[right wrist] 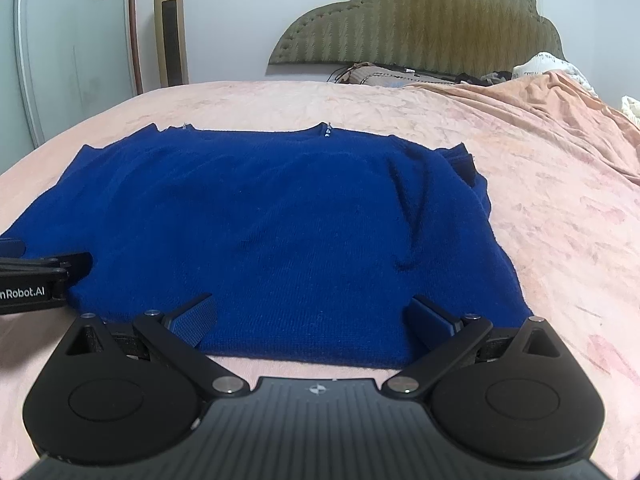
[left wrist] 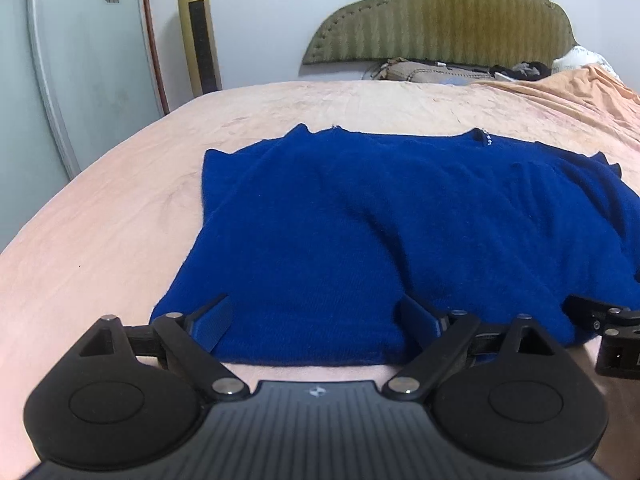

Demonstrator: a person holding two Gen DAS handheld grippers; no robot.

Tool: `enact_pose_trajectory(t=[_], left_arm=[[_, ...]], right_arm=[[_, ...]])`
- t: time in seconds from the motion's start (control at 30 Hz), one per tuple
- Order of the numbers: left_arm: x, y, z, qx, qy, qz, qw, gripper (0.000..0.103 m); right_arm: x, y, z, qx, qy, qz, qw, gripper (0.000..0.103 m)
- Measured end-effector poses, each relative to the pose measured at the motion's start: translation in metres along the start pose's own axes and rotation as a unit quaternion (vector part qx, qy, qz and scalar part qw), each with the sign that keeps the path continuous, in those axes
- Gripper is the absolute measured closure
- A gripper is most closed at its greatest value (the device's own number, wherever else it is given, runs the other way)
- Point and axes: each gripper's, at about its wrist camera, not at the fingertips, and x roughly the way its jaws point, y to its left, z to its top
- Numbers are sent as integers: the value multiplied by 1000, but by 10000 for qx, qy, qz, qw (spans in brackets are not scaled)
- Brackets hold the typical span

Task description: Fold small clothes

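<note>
A dark blue knitted sweater (left wrist: 380,220) lies flat on the pink bed sheet (left wrist: 100,220), neckline toward the headboard and near hem toward me. My left gripper (left wrist: 316,316) is open, its blue-padded fingers spread wide just above the left part of the hem, pressing on nothing. In the right wrist view the same sweater (right wrist: 260,220) shows a crease and a tucked edge on its right side. There my right gripper (right wrist: 312,312) is also open over the right part of the hem. Each gripper shows at the edge of the other's view: the right gripper (left wrist: 600,320) and the left gripper (right wrist: 48,272).
A green padded headboard (left wrist: 440,20) stands at the far end, with a pile of clothes (left wrist: 440,70) below it. An orange blanket (right wrist: 560,112) lies rumpled at the right. A gold tower fan (left wrist: 199,28) and a glass wardrobe door (left wrist: 80,60) stand at the left.
</note>
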Motion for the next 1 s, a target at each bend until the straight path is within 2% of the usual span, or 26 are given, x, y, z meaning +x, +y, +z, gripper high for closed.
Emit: enact_pose_trajectory(t=[0.27, 1.0], left_arm=[[1, 5, -1, -179, 20, -60, 9998, 6], [1, 5, -2, -179, 14, -50, 9998, 5]], right_arm=[[0, -1, -1, 19, 0, 13, 10000, 0], [-8, 1, -7, -2, -46, -55, 10000, 0]])
